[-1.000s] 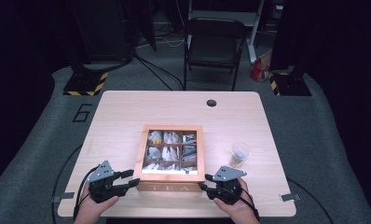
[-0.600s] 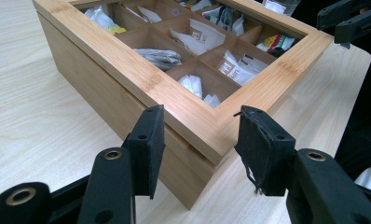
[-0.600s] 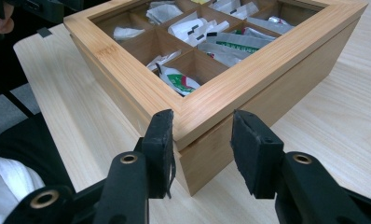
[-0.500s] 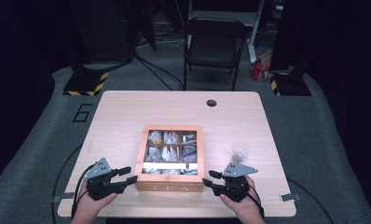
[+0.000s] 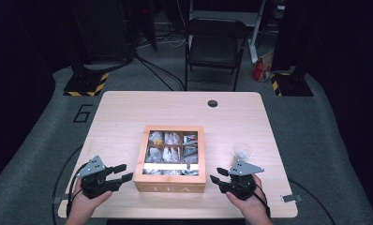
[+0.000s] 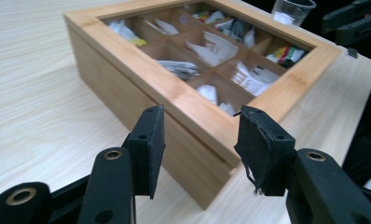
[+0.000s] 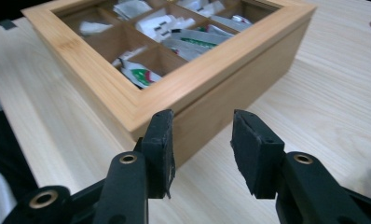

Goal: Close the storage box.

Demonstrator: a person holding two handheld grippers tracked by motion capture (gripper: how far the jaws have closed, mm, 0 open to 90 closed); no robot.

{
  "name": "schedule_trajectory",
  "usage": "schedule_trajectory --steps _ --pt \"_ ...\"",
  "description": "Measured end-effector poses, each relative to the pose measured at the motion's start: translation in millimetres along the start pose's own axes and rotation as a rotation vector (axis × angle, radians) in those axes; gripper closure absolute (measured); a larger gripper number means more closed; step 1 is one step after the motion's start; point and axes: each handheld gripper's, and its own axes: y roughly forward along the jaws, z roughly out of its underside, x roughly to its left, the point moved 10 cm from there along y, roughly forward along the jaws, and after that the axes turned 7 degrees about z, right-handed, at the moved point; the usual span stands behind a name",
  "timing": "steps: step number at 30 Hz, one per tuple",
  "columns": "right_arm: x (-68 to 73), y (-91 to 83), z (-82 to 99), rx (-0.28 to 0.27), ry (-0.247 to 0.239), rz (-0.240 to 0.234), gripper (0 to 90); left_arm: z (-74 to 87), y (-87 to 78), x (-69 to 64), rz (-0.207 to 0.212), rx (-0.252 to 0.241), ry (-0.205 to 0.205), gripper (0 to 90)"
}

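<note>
A wooden tea box (image 5: 169,187) with a glass lid and "TEA" on its front stands near the table's front edge, with tea bags showing in its compartments. My left gripper (image 5: 124,172) lies on the table just left of the box, pointing at its front left corner (image 6: 207,154). It is open; its jaws have just been opening a little, with nothing between them (image 6: 200,140). My right gripper (image 5: 216,175) sits just right of the box, open and empty (image 7: 202,144), aimed at the front right corner (image 7: 193,126). Neither gripper touches the box.
A clear plastic cup (image 5: 242,151) stands right of the box, just beyond the right gripper. The table (image 5: 128,112) has a cable hole (image 5: 212,103) near its far edge. A black chair (image 5: 215,47) stands behind the table.
My right gripper has drifted a little to the right, away from the box's side. The left gripper has stayed almost where it was.
</note>
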Motion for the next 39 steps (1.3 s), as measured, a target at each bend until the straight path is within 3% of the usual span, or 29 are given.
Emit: schedule_trajectory --steps 6,10,12,23,29,38,39 --pt "-11.8 3.8 6.5 0.018 0.018 0.028 57.0 13.0 2.7 27.0 -0.051 -0.007 -0.068 51.0" --pt "-16.8 8.1 10.7 0.024 0.020 0.043 55.0 19.1 6.1 35.1 -0.057 -0.002 -0.105 51.0" --pt "-20.0 10.8 13.6 0.030 0.008 0.055 54.3 20.5 7.1 37.7 -0.064 0.006 -0.102 50.9" --pt "-28.9 19.6 26.0 0.058 0.045 0.065 52.4 32.0 14.0 50.1 -0.103 0.021 -0.112 49.9" --pt "-32.0 25.2 32.4 0.090 0.021 0.086 51.9 36.5 17.5 52.7 -0.109 0.023 -0.117 48.8" --pt "-26.7 32.6 35.6 0.109 0.003 0.073 51.2 45.7 22.2 57.2 -0.128 0.051 -0.104 47.8" --pt "-25.9 32.7 35.5 0.107 0.001 0.072 51.2 47.8 21.7 56.1 -0.116 0.070 -0.109 47.8"
